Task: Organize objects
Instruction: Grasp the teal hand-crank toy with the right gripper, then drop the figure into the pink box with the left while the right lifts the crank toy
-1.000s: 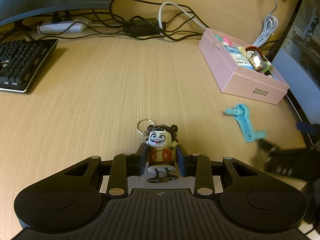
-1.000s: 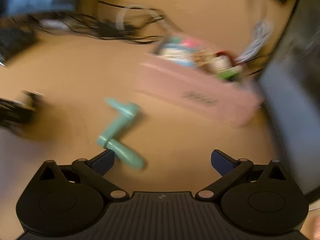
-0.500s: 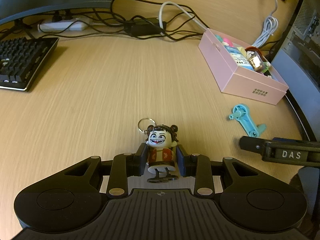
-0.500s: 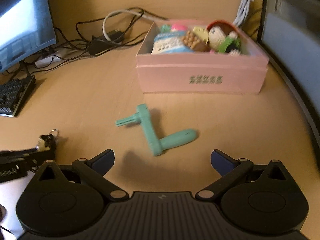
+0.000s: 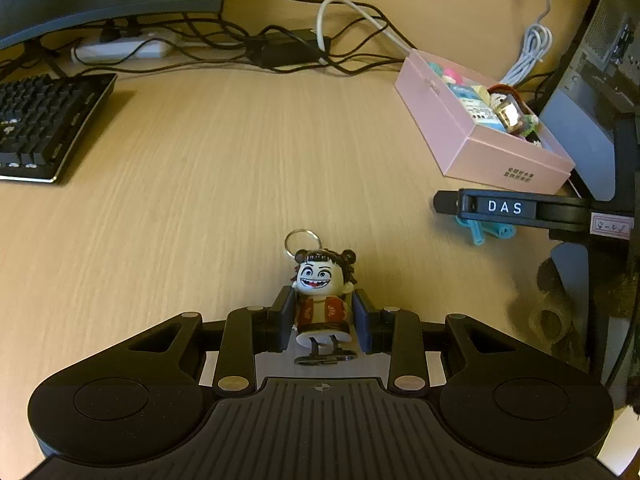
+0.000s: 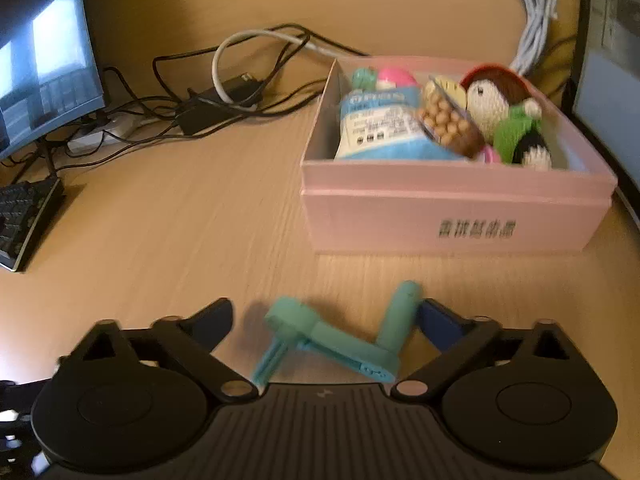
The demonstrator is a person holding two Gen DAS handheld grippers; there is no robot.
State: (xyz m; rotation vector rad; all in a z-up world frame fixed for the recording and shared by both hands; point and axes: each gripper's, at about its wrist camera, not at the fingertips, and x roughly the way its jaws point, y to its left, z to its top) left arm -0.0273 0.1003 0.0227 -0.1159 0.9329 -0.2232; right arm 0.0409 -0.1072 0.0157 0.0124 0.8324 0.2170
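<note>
Left gripper (image 5: 322, 316): jaws closed on figurine (image 5: 322, 294) at the torso; keyring (image 5: 302, 240) at 12 o'clock of its head, base toward the camera. Right gripper (image 6: 324, 320): jaws wide, straddling teal crank (image 6: 340, 340) lying flat on desk (image 6: 180, 216); right pad touching or just beside the crank's upright handle, left pad apart from the hub end. Pink box (image 6: 456, 216) at 1 o'clock of the right gripper, near the crank, already holding a blue packet (image 6: 380, 128), a snack pack (image 6: 448, 124) and a knitted doll (image 6: 500, 108). Keyboard (image 5: 44, 120) at 10 o'clock in the left view; cables (image 5: 280, 44) at 12 o'clock.

Step in hand, as judged: grasp of the crank. For a sound grip: centre over the long bar, close squarely across it rather than on the round handle, likely to roll or pivot; lift straight before travel toward the box. Figurine best kept clamped and clear of the right gripper's path.

Legible writing: "DAS" in white on the right gripper's side, left view; small handwritten label beside it, unreadable. Dark characters on the box front, too blurred to read. Print on the blue packet, not legible.
</note>
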